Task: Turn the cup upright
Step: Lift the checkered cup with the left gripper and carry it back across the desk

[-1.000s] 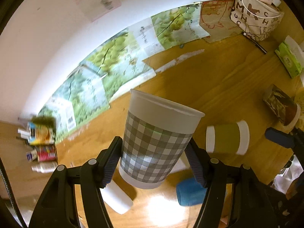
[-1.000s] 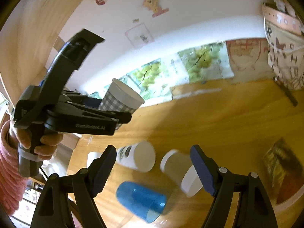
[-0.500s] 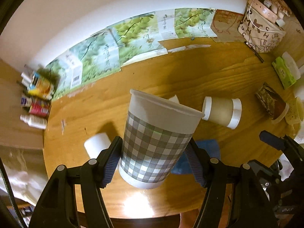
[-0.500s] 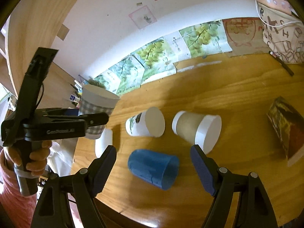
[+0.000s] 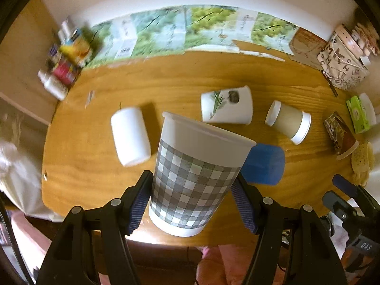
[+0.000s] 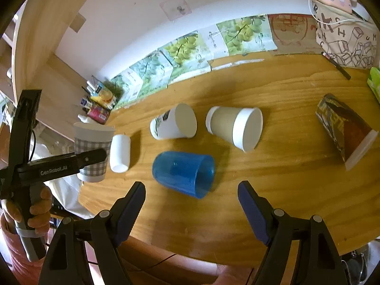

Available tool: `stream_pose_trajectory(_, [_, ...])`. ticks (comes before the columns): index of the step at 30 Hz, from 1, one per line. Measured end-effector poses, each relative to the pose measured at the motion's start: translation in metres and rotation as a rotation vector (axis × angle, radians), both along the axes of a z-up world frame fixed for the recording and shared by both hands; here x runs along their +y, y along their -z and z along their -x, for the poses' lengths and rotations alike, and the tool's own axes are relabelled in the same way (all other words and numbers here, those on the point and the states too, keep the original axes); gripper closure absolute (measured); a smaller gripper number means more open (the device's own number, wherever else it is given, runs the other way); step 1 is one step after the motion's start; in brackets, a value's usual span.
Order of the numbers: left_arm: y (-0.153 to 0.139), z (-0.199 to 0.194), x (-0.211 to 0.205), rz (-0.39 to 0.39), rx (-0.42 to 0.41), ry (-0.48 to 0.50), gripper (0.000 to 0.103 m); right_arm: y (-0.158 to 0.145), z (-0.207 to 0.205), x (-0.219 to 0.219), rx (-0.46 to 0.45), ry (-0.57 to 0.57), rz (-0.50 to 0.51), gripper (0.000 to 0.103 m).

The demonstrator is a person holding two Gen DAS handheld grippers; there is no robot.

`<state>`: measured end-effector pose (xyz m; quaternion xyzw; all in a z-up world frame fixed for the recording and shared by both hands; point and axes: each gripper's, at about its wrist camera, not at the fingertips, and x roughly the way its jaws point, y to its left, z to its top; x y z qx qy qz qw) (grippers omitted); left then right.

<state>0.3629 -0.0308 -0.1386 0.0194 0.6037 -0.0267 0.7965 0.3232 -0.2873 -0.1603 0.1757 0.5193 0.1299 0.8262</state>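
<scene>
My left gripper [image 5: 192, 204] is shut on a grey-and-white checked cup [image 5: 194, 180], held upright, mouth up, in the air over the table's near left edge; it also shows in the right wrist view [image 6: 91, 152]. My right gripper [image 6: 191, 206] is open and empty, just in front of a blue cup [image 6: 182, 173] lying on its side. A plain white cup [image 6: 120, 153], a white cup with a plant print [image 6: 174, 124] and a tan cup with white bands [image 6: 235, 128] also lie on their sides on the wooden table [image 6: 273, 190].
A brown patterned cup [image 6: 344, 133] lies at the right. A printed basket [image 5: 342, 66], a green packet [image 5: 357, 114] and a pen [image 6: 337, 65] are at the far right. Small bottles and boxes [image 5: 64, 57] stand at the far left by the wall posters [image 5: 190, 30].
My left gripper has carried the checked cup back and to the left, away from the other cups, toward the table's near edge. My right gripper has pulled back and looks down on the blue cup.
</scene>
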Motion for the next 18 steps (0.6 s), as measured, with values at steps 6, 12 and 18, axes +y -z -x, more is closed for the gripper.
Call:
stream_pose_trajectory(6, [0.015, 0.021, 0.013, 0.049, 0.032, -0.077, 0.033, 0.006, 0.007, 0.002, 0.043, -0.023, 0.008, 0.022])
stream_pose_trajectory(12, [0.035, 0.035, 0.011, 0.125, 0.079, -0.114, 0.033, 0.013, 0.014, 0.007, 0.089, -0.06, 0.028, 0.022])
stream_pose_trajectory(18, [0.057, 0.048, 0.0, 0.159, 0.12, -0.121, 0.033, 0.022, 0.016, 0.01, 0.126, -0.088, 0.036, 0.022])
